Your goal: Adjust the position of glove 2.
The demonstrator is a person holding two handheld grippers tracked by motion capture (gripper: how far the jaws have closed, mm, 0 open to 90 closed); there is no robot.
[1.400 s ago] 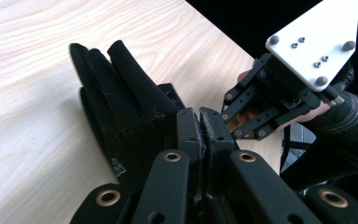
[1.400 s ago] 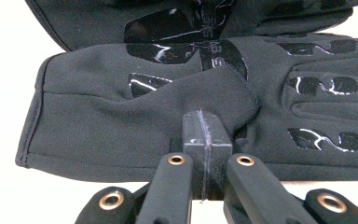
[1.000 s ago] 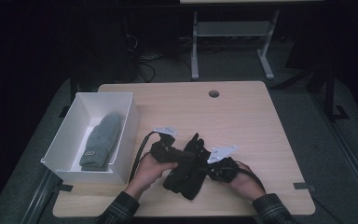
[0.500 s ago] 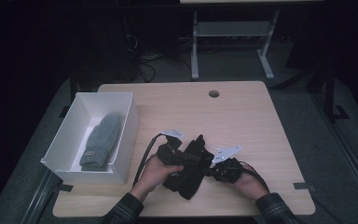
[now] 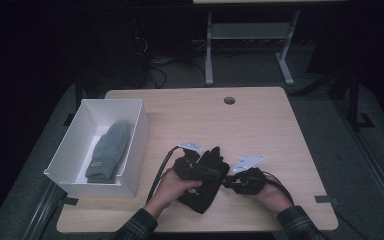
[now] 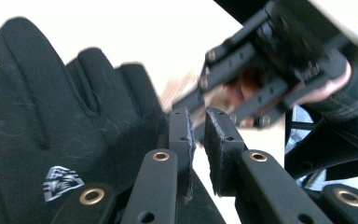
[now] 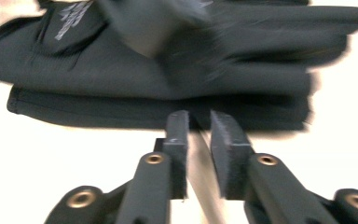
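A black glove (image 5: 202, 192) with a small white logo lies flat near the table's front edge, its fingers pointing away from the person; it also shows as the glove (image 6: 51, 130) and the glove (image 7: 168, 70). My left gripper (image 5: 220, 172) lies across the glove from the left. Its jaws have just been opening, and in the left gripper view the gripper (image 6: 199, 140) has a narrow gap with nothing in it. My right gripper (image 5: 227, 182) meets the glove's right edge. Its jaws have also just been opening, and the right gripper (image 7: 199, 130) stands just short of the glove's edge with bare table between the pads.
A white box (image 5: 130, 103) stands at the table's left with a grey mitten (image 5: 109, 150) lying in it. A cable hole (image 5: 229, 100) sits at the table's far edge. Light wood tabletop (image 5: 260, 125) stretches beyond the hands.
Both grippers have drifted a little to the right over the glove. The glove and the box stay where they were.
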